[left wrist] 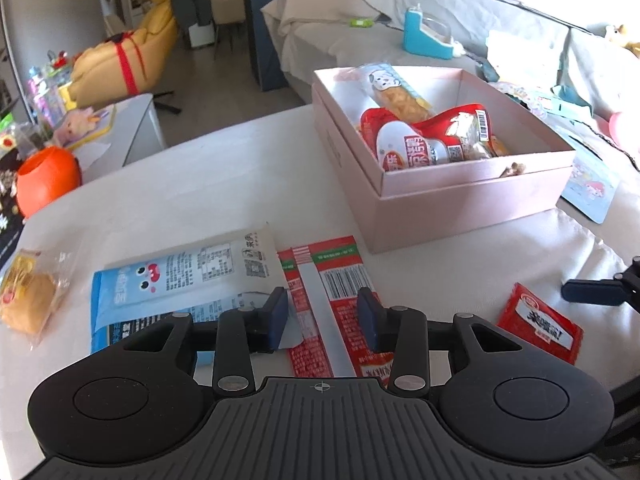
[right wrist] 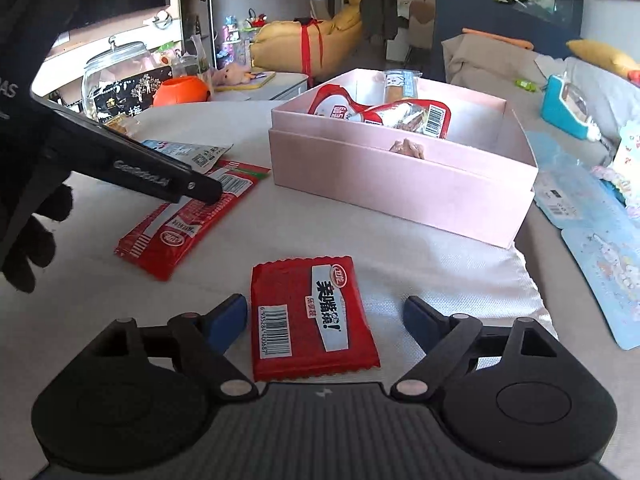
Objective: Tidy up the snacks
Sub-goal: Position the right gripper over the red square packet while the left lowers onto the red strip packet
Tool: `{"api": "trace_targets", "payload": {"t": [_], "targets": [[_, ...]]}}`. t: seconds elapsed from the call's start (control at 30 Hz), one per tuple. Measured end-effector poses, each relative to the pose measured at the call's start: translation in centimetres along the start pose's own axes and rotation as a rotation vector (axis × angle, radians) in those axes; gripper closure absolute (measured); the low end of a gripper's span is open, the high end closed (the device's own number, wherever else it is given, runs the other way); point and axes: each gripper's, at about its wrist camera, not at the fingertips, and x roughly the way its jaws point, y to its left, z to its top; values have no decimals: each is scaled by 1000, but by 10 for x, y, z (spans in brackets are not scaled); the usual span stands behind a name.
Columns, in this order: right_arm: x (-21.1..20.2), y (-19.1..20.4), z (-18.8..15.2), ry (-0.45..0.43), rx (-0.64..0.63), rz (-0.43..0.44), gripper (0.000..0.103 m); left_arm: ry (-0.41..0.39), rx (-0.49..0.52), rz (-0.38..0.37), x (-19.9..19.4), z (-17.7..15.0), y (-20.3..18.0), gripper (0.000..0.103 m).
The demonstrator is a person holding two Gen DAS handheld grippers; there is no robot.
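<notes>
1. Lying at the far left of the table (left wrist: 208, 184), at about 9 o'clock in the left wrist view, is a clear-wrapped bun (left wrist: 30, 292).
2. Next to it, at 8 o'clock, a blue and white packet (left wrist: 176, 280) lies flat; its right end touches or overlaps a long red packet (left wrist: 328, 292).
3. The left gripper (left wrist: 323, 317) hangs over the long red packet with its jaws partly spread. The pads stand on either side of the wrapper's middle; whether they touch it cannot be told.
4. At 12 to 1 o'clock stands a pink box (left wrist: 460, 196), open at the top, holding several red and white snack bags (left wrist: 424, 140) and a pale bag (left wrist: 396, 92) leaning on its far wall.
5. At 4 o'clock lies a small red packet (left wrist: 540, 328), apart from the long one.
6. In the right wrist view the right gripper (right wrist: 326, 318) has its jaws spread wide on either side of the small red packet (right wrist: 312, 316), neither pad touching it.
7. At 9 o'clock in that view a gloved hand (right wrist: 32, 236) holds the left gripper.
</notes>
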Motion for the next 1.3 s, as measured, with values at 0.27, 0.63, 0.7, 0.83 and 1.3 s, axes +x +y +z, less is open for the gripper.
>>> {"api": "trace_targets", "payload": {"t": [0.27, 0.63, 0.7, 0.83, 1.3], "targets": [[-2, -3, -4, 4, 19, -25, 10, -2, -2, -20, 3, 1, -1, 58], [2, -5, -2, 9, 26, -10, 7, -21, 126, 33, -8, -10, -6, 54], [2, -5, -2, 9, 25, -10, 7, -7, 101, 17, -9, -8, -6, 60], [2, -5, -2, 9, 25, -10, 6, 15, 70, -59, -10, -7, -9, 59], [3, -5, -1, 12, 25, -2, 3, -14, 69, 35, -16, -10, -1, 55]]}}
